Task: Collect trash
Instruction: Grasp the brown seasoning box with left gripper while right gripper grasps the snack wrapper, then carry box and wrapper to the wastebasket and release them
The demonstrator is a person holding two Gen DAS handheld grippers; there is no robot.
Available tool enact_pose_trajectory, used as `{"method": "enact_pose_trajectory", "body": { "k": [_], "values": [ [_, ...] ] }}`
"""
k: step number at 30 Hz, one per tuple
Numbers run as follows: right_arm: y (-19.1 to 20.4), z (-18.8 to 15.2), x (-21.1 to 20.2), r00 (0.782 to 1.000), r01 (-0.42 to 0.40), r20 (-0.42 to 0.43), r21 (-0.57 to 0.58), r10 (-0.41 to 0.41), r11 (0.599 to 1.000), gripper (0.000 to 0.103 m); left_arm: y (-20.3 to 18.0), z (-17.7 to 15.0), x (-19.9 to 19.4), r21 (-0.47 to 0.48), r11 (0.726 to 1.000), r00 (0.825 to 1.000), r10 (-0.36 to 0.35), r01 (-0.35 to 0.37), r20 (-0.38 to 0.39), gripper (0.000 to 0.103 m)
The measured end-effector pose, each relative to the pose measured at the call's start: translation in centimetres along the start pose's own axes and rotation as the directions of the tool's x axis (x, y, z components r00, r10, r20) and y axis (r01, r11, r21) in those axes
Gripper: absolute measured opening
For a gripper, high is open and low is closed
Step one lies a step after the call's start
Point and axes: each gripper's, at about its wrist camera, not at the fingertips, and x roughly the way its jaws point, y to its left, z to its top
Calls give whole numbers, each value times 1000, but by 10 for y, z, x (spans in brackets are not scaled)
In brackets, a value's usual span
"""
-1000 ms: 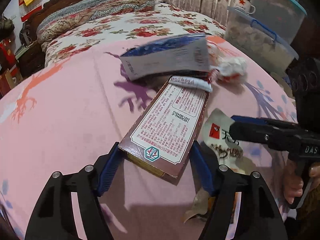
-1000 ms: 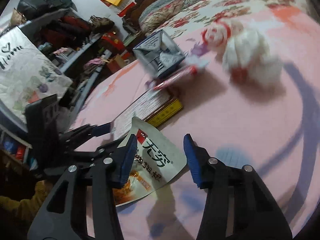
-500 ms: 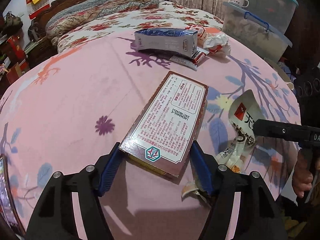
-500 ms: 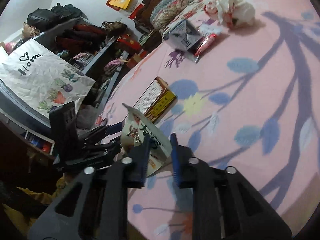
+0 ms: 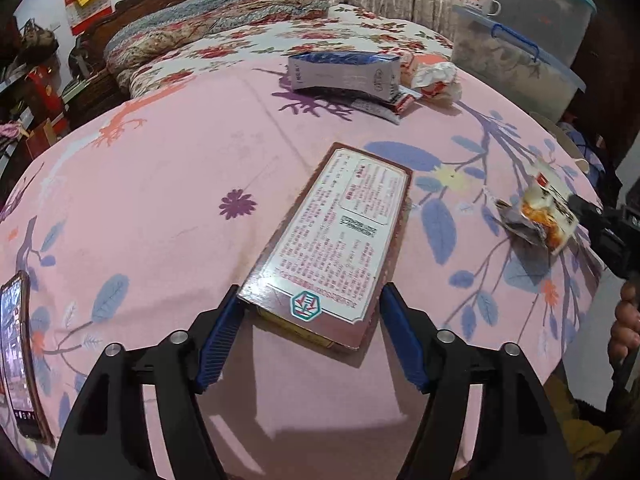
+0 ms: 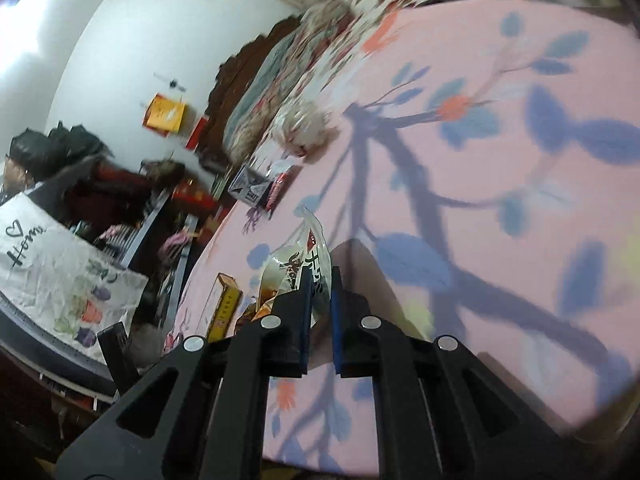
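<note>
Left gripper [image 5: 310, 334]: points steeply down at the pink floral bedcover [image 5: 168, 184]; its jaws stand wide and have just been opening, with the near end of the long box between them. The left blue pad sits right at the box's corner, the right pad shows a gap; no firm squeeze is visible.
Long box [image 5: 340, 236]: maroon-bordered carton with a white printed panel and a teal hexagon mark, lying flat on the bedcover, its length running away from the camera.
Right gripper [image 6: 320, 292]: rolled over so the scene looks tilted, aimed shallowly downward; jaws narrow and just been closing, pads pinching the snack wrapper.
Snack wrapper [image 6: 310, 264]: white and orange printed bag, crumpled, clamped between the right pads; in the left wrist view it hangs at the bed's right edge [image 5: 538, 210].
Hand [image 5: 624, 328]: fingers wrapped round the right gripper's handle, at the far right edge.
Blue and white carton [image 5: 344, 74]: lies at the far side of the bedcover.
Red packet [image 5: 404, 100]: tucked partly under that carton.
Crumpled paper [image 5: 436, 80]: white wad just beside the carton.
Phone [image 5: 18, 360]: lit screen, at the left edge of the bedcover.
Mug [image 5: 478, 0]: white with a red star, on a lidded storage tub [image 5: 516, 68].
</note>
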Motion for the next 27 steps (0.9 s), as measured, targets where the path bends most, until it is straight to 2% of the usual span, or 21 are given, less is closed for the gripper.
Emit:
{"method": "enact_pose_trajectory", "body": {
  "k": [1,4,5,6,9,11,13,14,15,16,18,20,23,27],
  "values": [
    [1,-5,-3,1000,-5,7,2,5,1000,15,-2,1,0,1,1000,1000,10,-10,8,81],
    [7,-18,-1,999,-12,-33,-17,11,1000,17,-5,7,-2,14,1000,999,16,-17,29,83],
    [9,-20,2,999,-13,-48,-21,12,1000,23,-8,8,-1,24,999,999,25,-26,33,84],
    [11,-24,5,998,-19,-57,-30,18,999,24,-10,10,0,34,999,998,40,-41,38,86],
    [19,-27,8,998,-27,-49,-55,24,998,36,-14,12,8,52,997,998,54,-56,29,86],
    [21,-27,7,998,-47,-48,-73,43,996,51,-16,10,15,53,997,998,58,-59,9,80],
    [28,-30,9,998,-40,-57,-113,34,993,53,-17,8,12,52,998,999,36,-37,23,63],
    [31,-32,12,997,-38,-69,-132,29,990,47,-20,8,12,66,997,999,29,-30,18,62],
    [33,-34,16,995,-43,-93,-154,28,987,35,-23,8,11,82,996,999,41,-43,24,62],
    [34,-36,21,992,-51,-124,-164,31,985,19,-26,7,11,92,995,999,44,-46,27,62],
    [30,-38,26,986,-82,-153,-146,59,986,11,-29,9,7,85,996,1000,-7,5,22,61],
    [23,-36,28,980,-130,-165,-94,113,987,5,-34,13,0,75,995,997,-72,70,26,61],
    [8,-27,28,973,-182,-145,-4,180,983,3,-49,25,-11,85,985,987,-156,151,46,60],
    [-24,-6,11,968,-236,-57,122,244,964,3,-71,46,-6,96,969,972,-232,228,33,59]
  ]
}}
